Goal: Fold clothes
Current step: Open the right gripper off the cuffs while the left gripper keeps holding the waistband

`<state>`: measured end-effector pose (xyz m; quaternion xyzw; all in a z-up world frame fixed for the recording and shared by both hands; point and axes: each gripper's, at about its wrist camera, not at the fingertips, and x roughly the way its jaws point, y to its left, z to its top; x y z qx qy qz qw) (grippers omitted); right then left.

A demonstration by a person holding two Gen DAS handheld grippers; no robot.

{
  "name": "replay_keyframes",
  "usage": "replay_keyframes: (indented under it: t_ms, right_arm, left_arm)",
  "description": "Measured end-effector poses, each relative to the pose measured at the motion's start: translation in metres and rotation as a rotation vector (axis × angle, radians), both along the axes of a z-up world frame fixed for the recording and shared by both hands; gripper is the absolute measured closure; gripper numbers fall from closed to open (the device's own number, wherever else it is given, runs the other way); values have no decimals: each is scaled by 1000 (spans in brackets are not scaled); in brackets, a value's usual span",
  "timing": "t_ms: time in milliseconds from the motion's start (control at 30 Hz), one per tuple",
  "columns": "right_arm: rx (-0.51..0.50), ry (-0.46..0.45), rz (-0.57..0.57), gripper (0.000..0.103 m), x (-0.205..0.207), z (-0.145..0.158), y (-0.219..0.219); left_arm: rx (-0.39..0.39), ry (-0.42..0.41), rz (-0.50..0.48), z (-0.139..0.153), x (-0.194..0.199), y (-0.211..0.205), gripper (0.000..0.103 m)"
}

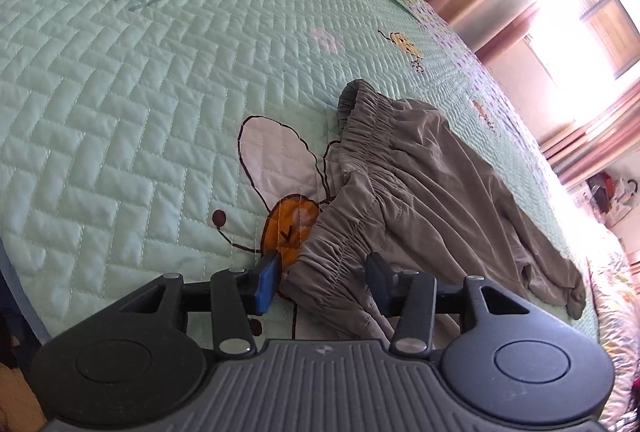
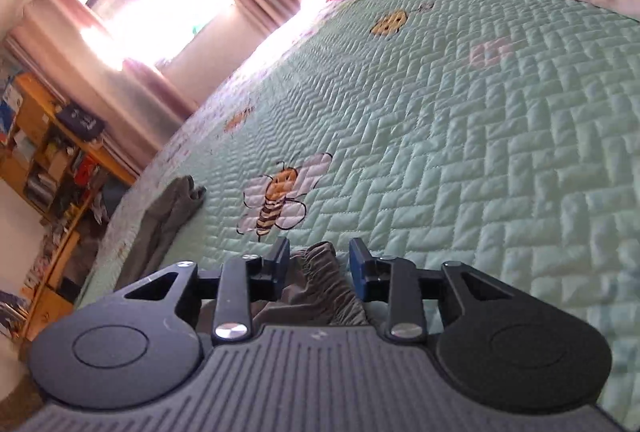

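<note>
**Both claws at the waistband, grab not made**

Left gripper (image 1: 326, 282): jaws part-open, a moderate gap. The gathered elastic waistband (image 1: 360, 168) of the grey-olive trousers (image 1: 432, 184) runs into that gap, but the blue pads (image 1: 267, 282) stand clear of the cloth on both sides. Nothing is held.

Right gripper (image 2: 319, 268): jaws also part-open, a bit narrower. A bunched piece of the waistband (image 2: 320, 276) sits between the fingers; daylight shows on each side of it, so no pinch there either.

Trousers lie on the mint quilted bedspread (image 1: 140, 92), near its window-side edge. The waist end is closest to the claws. In the left wrist view it covers part of the big printed bee (image 1: 292, 220), and the legs trail off toward that edge. In the right wrist view a leg end (image 2: 176, 200) lies well apart from the claw, close to the bed's edge on the shelf side. Cloth is rumpled, not laid flat.

My read of the step: taking hold of the waistband at two points, before any fold. No fold is made yet.

Next move calls for:
- both jaws closing on the elastic, deep enough that it can't slip
- each jaw biting both layers of the band, not just the top one
- then lifting and spreading to get the legs straight

Risk: bunched elastic may pop out of a shallow pinch.
</note>
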<state>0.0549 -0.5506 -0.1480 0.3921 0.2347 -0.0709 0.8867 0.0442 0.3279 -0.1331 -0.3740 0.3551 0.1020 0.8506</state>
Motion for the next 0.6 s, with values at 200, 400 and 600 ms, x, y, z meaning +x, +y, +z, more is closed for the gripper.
replay_keyframes:
  t_ms: [200,400,600]
  right_arm:
    - [121,-106,-29,41,-74,6,43]
    - [272,-58,-41,40,-97,-26,80]
    - [292,-49,-47,40,-97,-38,103]
  left_arm:
    - [-39,-35,25,-5,-8,0,52]
    - [-158,-62,68,-4,-21,-2,35]
    - [-328,-87,195,-20,-23,1,31]
